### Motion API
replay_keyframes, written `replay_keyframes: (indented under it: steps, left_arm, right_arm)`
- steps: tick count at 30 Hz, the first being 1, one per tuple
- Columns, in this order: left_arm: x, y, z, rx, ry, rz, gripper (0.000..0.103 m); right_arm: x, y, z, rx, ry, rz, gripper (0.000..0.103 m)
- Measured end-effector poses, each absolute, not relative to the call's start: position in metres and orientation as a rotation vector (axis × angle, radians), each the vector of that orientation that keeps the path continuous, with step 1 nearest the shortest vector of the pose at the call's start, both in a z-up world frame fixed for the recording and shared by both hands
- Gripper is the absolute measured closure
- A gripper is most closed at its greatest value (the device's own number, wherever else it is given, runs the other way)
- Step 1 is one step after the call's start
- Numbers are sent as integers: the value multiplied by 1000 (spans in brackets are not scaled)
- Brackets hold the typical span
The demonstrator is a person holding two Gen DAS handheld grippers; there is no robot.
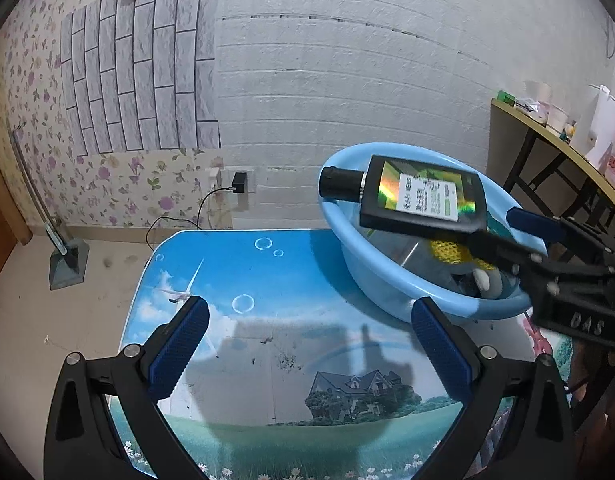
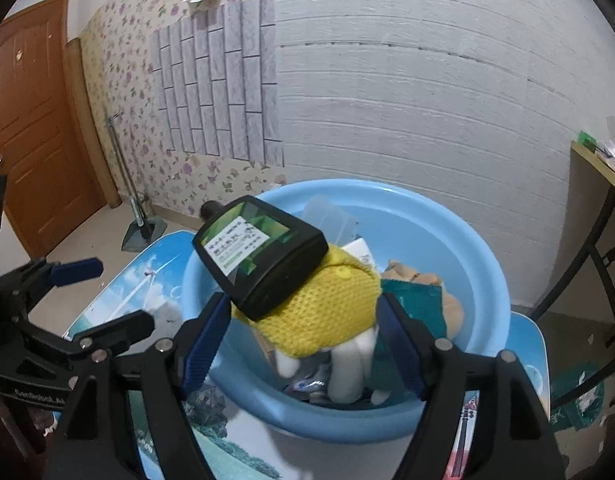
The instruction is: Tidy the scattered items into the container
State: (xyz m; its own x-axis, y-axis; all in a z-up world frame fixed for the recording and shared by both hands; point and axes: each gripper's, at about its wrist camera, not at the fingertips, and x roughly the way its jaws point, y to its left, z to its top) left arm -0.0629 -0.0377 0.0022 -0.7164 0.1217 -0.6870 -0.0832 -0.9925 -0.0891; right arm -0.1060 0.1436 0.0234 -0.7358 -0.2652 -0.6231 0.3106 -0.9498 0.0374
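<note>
The left gripper (image 1: 311, 340) hangs with its blue-padded jaws spread wide and nothing between them, over the low table with a printed sky-and-house landscape top (image 1: 267, 280). The right gripper (image 2: 305, 308) also has its jaws spread, above the near side of the round light-blue plastic basin (image 2: 447, 240), which stands on the table's right part. A flat black plastic bottle with a green-and-white label and a black cap (image 2: 263, 256) lies tilted between the right gripper's fingertips, base towards the camera and cap pointing away over the basin's rim. Its base sits against one finger, while the other pad stands clear of it, so it is not pinched. Under the bottle, inside the basin, lies a plush toy in a yellow knitted jumper (image 2: 327, 308), with a teal cloth piece (image 2: 419, 304) beside it and a clear plastic box (image 2: 327, 216) farther back. Beyond stand a white ribbed wall (image 2: 427, 100) and a brown wooden door (image 2: 31, 128).
</note>
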Motion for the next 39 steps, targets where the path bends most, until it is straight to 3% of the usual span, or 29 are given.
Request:
replay_keyframes:
  steps: [10, 29, 33, 39]
  left_arm:
    - [-62, -36, 5, -1116, -72, 2822, 2]
    - [-21, -8, 47, -1064, -10, 2837, 1]
    - [-8, 1, 55, -1069, 10, 2847, 1]
    - [9, 8, 64, -1044, 30, 2857, 1]
  right_arm:
    - [-122, 185, 24, 1019, -77, -2797, 27]
    - [-61, 200, 52, 963, -17, -2752, 24]
    - [-47, 200, 61, 941, 3, -2747, 6]
    - [-28, 207, 69, 936, -42, -2748, 0]
